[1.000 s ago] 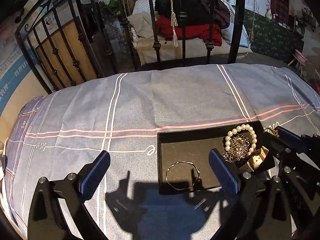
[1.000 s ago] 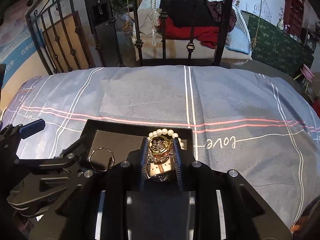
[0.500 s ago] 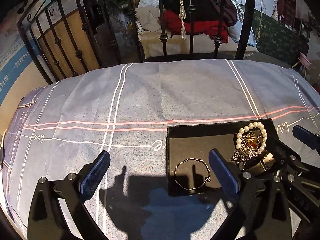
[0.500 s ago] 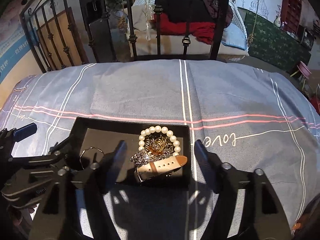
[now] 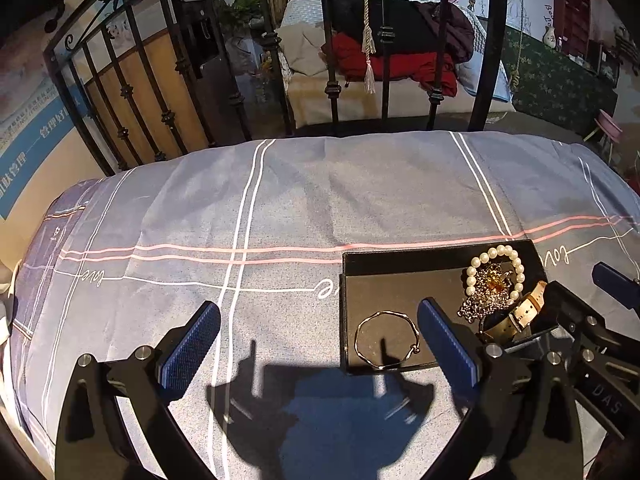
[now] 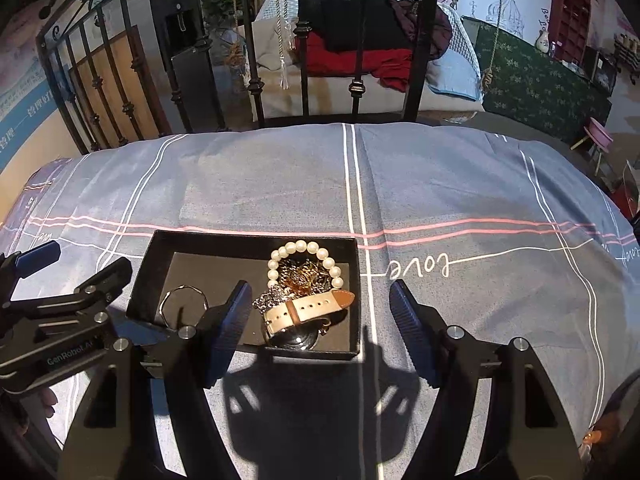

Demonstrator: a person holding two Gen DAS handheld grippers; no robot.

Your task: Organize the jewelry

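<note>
Right wrist view, left to right: left gripper enters from the left edge, fingers spread with nothing between them. Shallow black rectangular tray sits on the grey-blue bedsheet with white and pink stripes, long axis running left-right. Thin wavy silver wire bangle lies flat on the tray's matte black floor at the left. Right half holds a pile: white pearl bead bracelet as an open loop at the far side, sparkly gold-and-silver chain cluster inside it, and a wristwatch with beige leather strap on top. Strap's long axis runs left-right, tan tip pointing right and slightly away; dark round case sits at the near rim.

Right gripper has just opened; blue ribbed pads stand wide either side of the watch, not touching it, released.

Left wrist view: left gripper likewise wide apart, empty, above sheet and tray edge.
</note>
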